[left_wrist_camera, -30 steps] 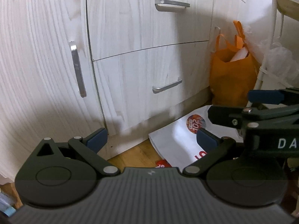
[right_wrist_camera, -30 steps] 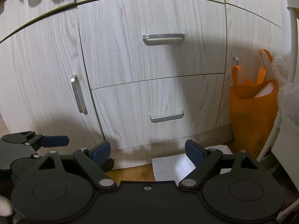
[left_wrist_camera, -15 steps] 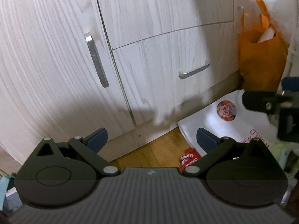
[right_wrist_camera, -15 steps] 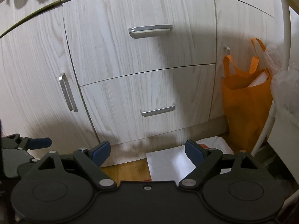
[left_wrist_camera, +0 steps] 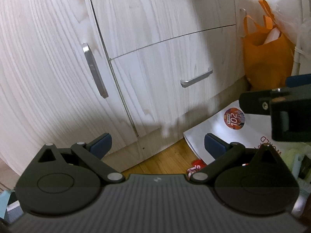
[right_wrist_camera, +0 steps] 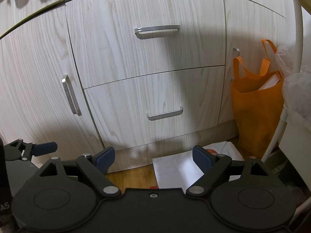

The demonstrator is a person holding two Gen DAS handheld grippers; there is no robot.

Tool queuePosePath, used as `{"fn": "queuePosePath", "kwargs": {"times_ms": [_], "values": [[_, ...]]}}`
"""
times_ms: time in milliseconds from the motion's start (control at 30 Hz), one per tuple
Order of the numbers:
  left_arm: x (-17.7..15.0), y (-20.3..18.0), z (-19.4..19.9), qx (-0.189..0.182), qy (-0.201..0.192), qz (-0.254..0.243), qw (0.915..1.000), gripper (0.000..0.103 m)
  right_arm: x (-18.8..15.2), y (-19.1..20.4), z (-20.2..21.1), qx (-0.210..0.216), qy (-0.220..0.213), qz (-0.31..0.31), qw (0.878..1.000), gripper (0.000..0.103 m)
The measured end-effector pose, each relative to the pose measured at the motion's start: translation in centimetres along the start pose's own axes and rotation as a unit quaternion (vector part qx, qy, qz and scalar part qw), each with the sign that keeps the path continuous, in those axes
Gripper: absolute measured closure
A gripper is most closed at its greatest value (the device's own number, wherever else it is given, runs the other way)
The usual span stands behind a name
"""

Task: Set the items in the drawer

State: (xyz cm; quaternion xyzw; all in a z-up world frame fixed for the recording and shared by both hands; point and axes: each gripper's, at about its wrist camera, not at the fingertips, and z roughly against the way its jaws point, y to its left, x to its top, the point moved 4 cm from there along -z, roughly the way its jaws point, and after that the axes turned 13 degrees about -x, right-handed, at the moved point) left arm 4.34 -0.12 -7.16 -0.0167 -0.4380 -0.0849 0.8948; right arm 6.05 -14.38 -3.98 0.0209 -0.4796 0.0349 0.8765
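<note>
pale wood-grain fronts face both cameras: an upper drawer [right_wrist_camera: 147, 38] over a lower drawer [right_wrist_camera: 155, 104], both closed flush, each with a brushed-metal handle. the upper handle [right_wrist_camera: 157, 30] sits high in the right wrist view; the lower handle [right_wrist_camera: 164, 114] sits a little right of centre, above the gap between the right gripper's blue pads. the right gripper [right_wrist_camera: 153, 158] is empty, its fingers spread wide, and well apart from the cabinet. the left gripper [left_wrist_camera: 157, 144] is likewise spread and empty, angled down toward the wooden floor [left_wrist_camera: 167, 159] and a white bag [left_wrist_camera: 229, 128] lying flat there.

no item is held, so the step in hand looks like opening a drawer. to do it well, i would line one gripper square to a chosen handle, bring the pads above and below the bar, close firmly, then pull straight out along the drawer's travel without twisting. left of the drawers a cabinet door [right_wrist_camera: 35, 89] has a vertical handle [right_wrist_camera: 70, 95]; an orange bag [right_wrist_camera: 258, 104] stands to the right, near enough to snag.
</note>
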Motion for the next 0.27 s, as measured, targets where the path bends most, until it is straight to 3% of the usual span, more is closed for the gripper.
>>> {"fn": "queuePosePath", "kwargs": {"times_ms": [267], "values": [[0.02, -0.16, 0.02, -0.012, -0.002, -0.004, 0.9999, 0.000, -0.21, 0.29, -0.10, 0.003, 0.004, 0.002, 1.000, 0.013]]}}
